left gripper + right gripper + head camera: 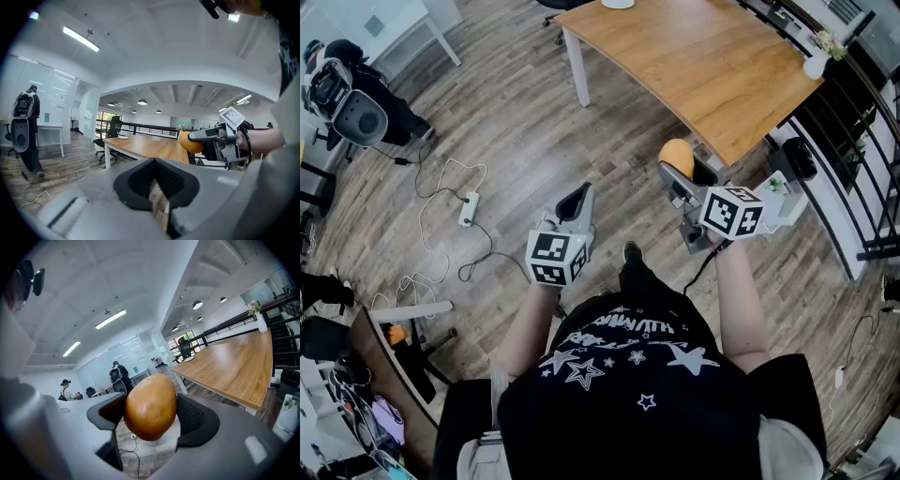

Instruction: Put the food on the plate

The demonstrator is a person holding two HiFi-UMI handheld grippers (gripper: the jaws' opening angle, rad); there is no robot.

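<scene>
A brown-orange potato [150, 407] sits between the pads of my right gripper [151, 414], which is shut on it. In the head view the potato [676, 155] sticks out at the tip of that gripper [682, 171], held in the air just short of the wooden table's [703, 66] near corner. My left gripper [577, 199] is held over the floor to the left, shut and with nothing in it. A white plate [618, 4] lies at the table's far edge. From the left gripper view the potato [190, 142] shows to the right.
A white vase with flowers [817, 61] stands at the table's right corner beside a black railing [853, 141]. A power strip [469, 208] and cables lie on the wood floor at left. An office chair [112, 129] stands beyond the table. People stand far off by glass walls.
</scene>
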